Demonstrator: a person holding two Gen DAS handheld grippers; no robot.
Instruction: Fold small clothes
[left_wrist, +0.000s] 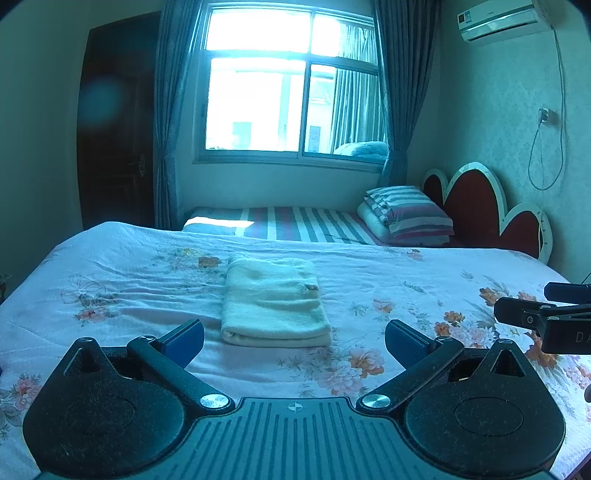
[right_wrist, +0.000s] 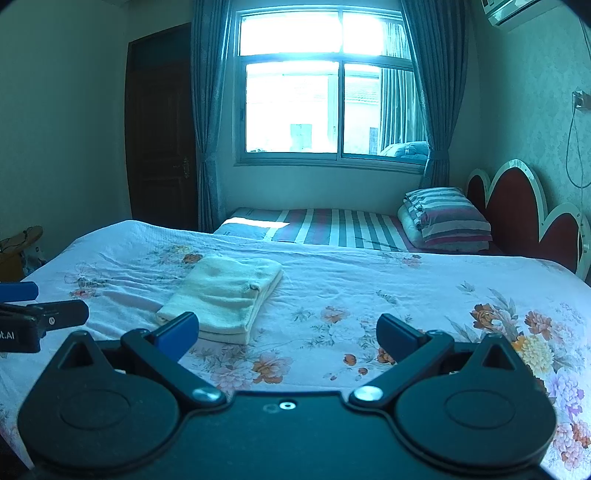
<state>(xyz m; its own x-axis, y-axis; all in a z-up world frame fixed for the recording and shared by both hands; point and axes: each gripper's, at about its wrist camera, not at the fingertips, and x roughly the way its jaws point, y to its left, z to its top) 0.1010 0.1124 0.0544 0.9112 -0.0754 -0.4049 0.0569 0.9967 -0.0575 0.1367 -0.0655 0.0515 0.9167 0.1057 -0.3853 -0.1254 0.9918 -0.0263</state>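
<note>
While the cream garment (left_wrist: 275, 301) lies on the flowered bedspread (left_wrist: 388, 288) as a neat, layered rectangle, neither tool touches it; the left gripper (left_wrist: 294, 338) hangs just short of its near edge with the jaws spread wide and nothing between them; the right gripper (right_wrist: 287, 332) hangs a little further to the right, its jaws equally wide and empty, with the garment ahead and to its left. In the left view the tip of the right gripper shows at the right edge, well apart from the cloth; in the right view the left one shows at the left edge.

Judging by the stacked folds at the near edge and the tidy outline, the folding of this piece looks finished, or nearly so; the step in hand seems to be the pause after a fold, with both tools clear. I see no other loose clothes on the bedspread; the striped bedding (left_wrist: 406, 216) at the far side, near the red headboard (left_wrist: 476, 206), is already stacked and looks like no part of the task.

If another fold is wanted, the next move calls for both tools to come down at the two near corners, pinch all the layers together and carry them over evenly; the soft knit may slip or splay if only the top layer is caught.
</note>
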